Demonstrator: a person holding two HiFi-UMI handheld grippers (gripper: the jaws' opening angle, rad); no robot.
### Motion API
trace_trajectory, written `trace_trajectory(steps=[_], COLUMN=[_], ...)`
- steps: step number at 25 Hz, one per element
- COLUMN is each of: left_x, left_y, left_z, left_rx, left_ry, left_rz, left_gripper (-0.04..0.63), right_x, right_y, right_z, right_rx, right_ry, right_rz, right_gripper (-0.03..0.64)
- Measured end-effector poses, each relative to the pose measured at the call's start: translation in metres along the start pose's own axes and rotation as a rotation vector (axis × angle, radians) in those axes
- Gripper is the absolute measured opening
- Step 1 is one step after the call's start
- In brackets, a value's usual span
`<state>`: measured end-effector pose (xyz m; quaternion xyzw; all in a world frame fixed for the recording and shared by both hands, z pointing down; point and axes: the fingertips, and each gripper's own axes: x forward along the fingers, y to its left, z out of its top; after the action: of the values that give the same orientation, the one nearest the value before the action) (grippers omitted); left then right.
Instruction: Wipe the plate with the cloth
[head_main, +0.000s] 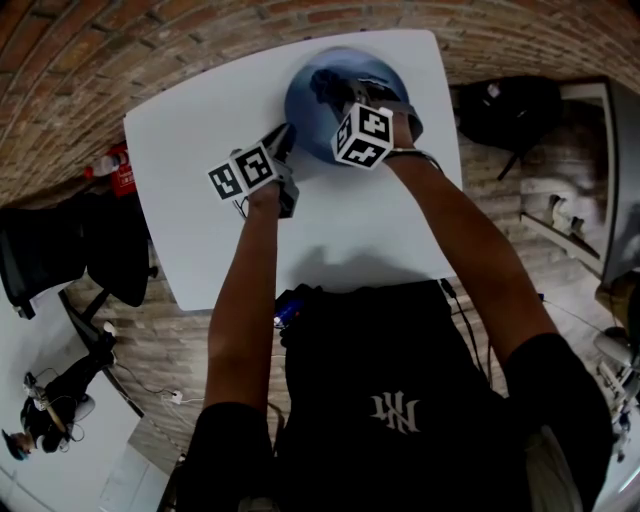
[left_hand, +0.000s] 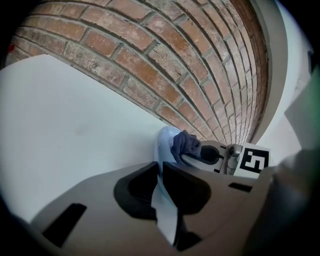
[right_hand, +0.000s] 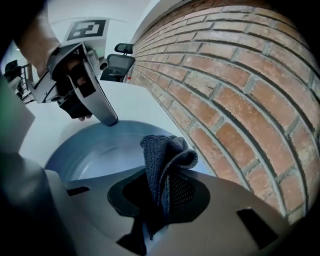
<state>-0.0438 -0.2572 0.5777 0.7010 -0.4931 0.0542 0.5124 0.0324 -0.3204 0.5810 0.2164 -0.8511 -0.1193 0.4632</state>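
Left tongs (left_hand: 161, 172) tight on plate rim (left_hand: 163, 145), right tongs (right_hand: 160, 192) tight on cloth (right_hand: 167, 155) above.

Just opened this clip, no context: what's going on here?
A person is working at a white table with a gripper in each hand. The left gripper has its jaws clamped on the rim of a blue plate, steadying it. The right gripper holds a bunched dark cloth in its jaws over the far side of the plate, near the brick wall. I can't tell whether the cloth is touching the plate.
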Motion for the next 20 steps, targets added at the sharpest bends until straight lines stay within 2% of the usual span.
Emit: trace_trajectory(steps=[20], left_x=[0.000], left_y=[-0.001], left_z=[-0.002], left_rx=[0.019], left_ry=[0.010], left_rz=[0.004], left_gripper=[0.035], right_x=[-0.014], right_y=[-0.044], right_z=[-0.054], right_rx=[0.054], right_ry=[0.161], right_rz=[-0.111], right_gripper=[0.084])
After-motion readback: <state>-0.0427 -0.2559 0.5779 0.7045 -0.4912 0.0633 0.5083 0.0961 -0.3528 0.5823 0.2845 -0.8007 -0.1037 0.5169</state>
